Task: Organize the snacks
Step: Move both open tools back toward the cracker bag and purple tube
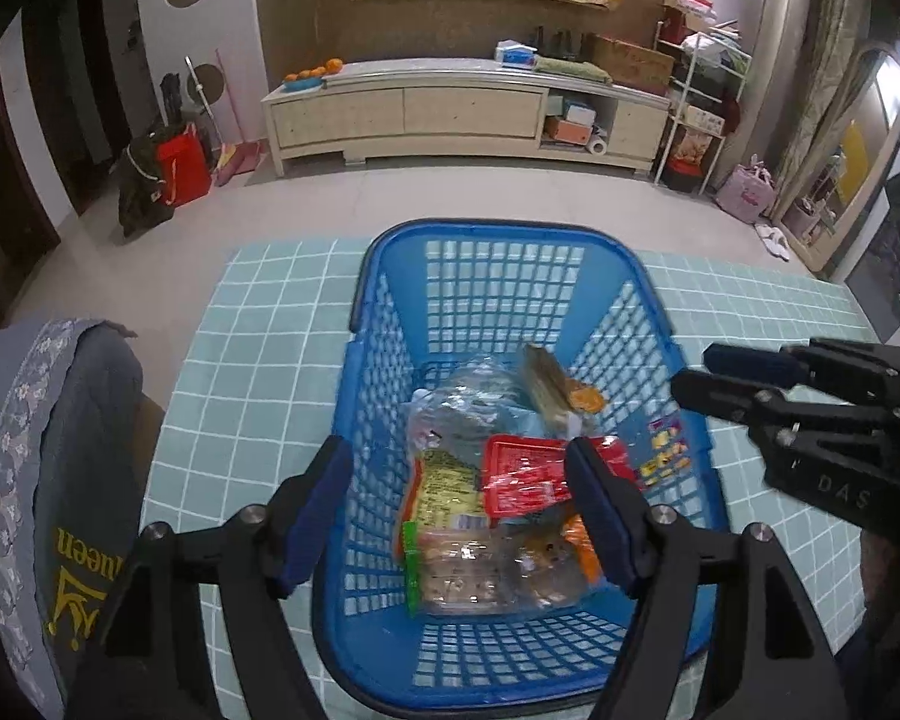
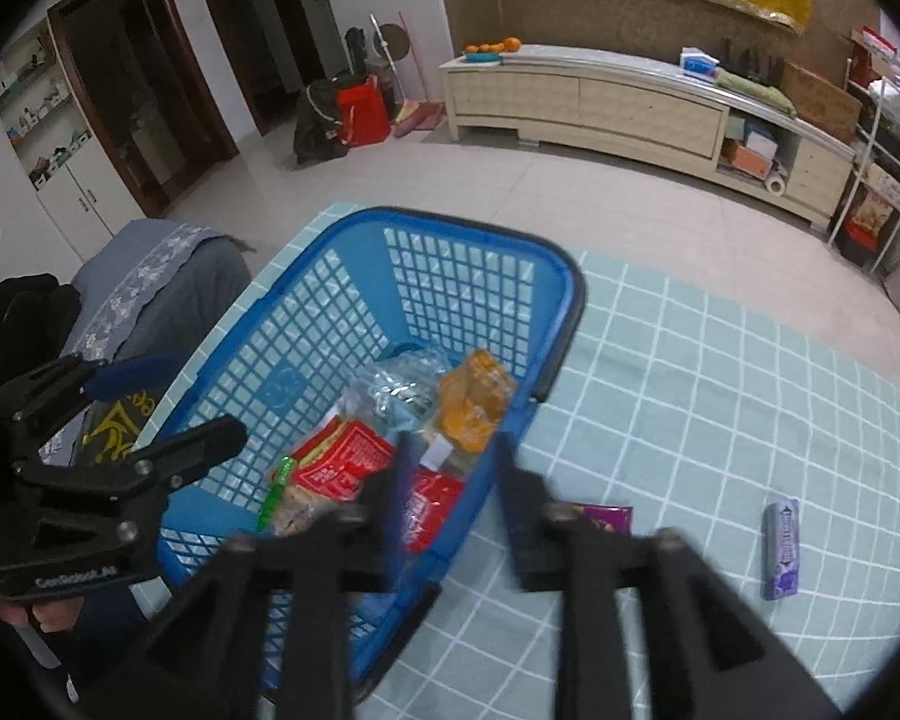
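On checked cloth (image 2: 720,420), both grippers' fingers (image 1: 600,516) open, empty, over blue basket (image 1: 390,276).

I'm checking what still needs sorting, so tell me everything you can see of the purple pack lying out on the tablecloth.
The purple pack is a small, slim, oblong wrapped bar, glossy like foil or plastic, with pale print too blurred to read. It looks sealed and undamaged. It lies flat on the checked tablecloth, long axis running roughly away from the camera, well to the right of the blue basket. Nothing but the cloth touches it; neither tool is near it.
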{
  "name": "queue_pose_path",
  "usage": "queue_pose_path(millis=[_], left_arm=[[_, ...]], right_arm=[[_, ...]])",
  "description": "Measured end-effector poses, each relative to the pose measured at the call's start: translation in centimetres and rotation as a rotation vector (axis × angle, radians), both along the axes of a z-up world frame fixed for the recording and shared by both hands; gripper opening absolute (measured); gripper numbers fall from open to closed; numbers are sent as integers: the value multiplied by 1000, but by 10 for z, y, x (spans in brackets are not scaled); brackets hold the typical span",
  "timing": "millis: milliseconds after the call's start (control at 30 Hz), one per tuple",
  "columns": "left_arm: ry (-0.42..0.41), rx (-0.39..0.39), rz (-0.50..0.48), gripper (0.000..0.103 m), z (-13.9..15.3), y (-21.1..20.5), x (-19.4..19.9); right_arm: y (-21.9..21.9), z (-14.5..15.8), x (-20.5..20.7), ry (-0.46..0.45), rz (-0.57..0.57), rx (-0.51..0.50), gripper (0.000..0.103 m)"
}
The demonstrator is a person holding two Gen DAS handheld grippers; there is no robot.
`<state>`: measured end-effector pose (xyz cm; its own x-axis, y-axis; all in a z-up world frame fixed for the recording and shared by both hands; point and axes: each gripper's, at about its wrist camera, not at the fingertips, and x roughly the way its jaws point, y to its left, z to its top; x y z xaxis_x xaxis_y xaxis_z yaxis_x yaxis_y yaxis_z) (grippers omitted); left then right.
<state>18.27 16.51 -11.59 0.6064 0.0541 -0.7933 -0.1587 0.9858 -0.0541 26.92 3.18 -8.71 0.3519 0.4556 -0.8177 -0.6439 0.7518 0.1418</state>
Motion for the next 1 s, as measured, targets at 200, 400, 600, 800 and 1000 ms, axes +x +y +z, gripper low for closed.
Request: queue_pose_path(millis=[200, 400, 600, 800, 1000], left_arm=[[-35, 13, -51, 73, 18, -29, -1], [-61, 25, -127, 79, 36, -72, 3], [-45, 14, -177, 83, 41, -116, 18], [9, -19, -201, 83, 27, -153, 38], [84, -9, -225, 84, 2, -189, 60]], right_arm=[[-33, 19, 2, -34, -56, 14, 71], [-82, 38, 6, -67, -125, 18, 84], [-134, 49, 11, -96, -196, -10, 86], [-180, 45, 19, -89, -257, -33, 92], [-212, 21, 31, -58, -309, -65, 93]])
